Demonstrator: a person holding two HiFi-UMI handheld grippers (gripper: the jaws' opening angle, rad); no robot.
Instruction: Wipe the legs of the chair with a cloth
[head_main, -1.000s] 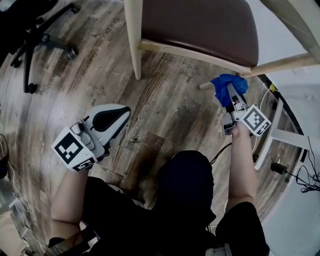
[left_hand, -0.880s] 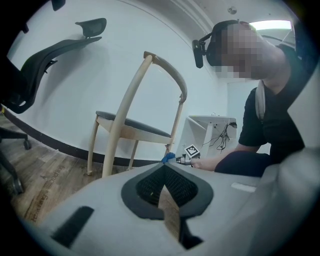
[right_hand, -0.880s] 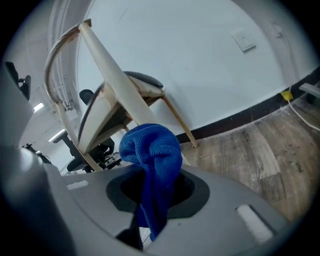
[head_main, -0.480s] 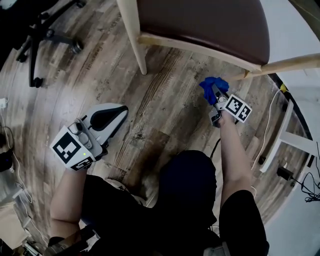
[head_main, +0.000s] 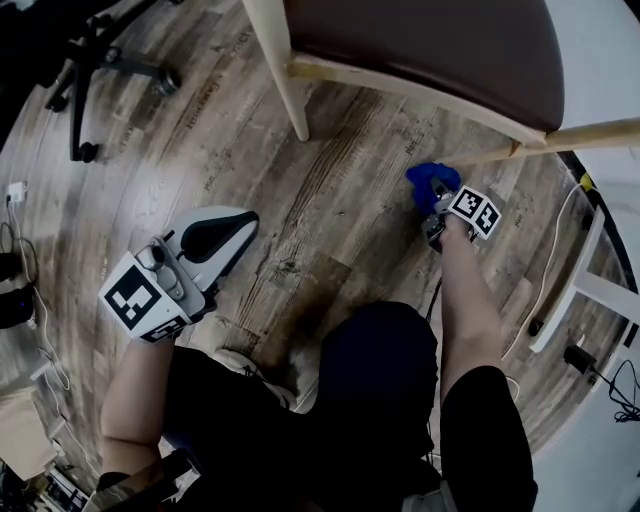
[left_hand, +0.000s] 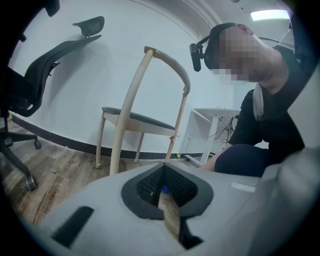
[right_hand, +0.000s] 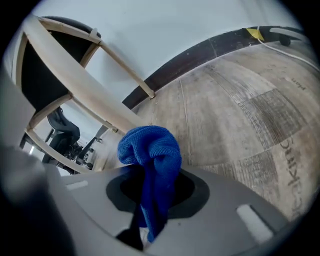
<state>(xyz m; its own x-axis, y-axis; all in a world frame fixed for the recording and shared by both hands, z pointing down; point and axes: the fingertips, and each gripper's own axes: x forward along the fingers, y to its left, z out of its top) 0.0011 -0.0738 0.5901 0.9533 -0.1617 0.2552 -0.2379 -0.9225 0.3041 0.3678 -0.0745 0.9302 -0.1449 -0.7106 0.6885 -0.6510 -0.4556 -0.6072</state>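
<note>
Right tongs (head_main: 438, 197) have shifted along the chair leg (head_main: 492, 155), clamped on the blue cloth (head_main: 428, 180) — left tongs (head_main: 240, 225) closed, empty.

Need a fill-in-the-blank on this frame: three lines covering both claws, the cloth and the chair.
1. The right claw is shut on a ___ cloth.
2. The left claw is shut and holds ___.
3. The chair stands on a ___ floor.
Missing words: blue; nothing; wood.
</note>
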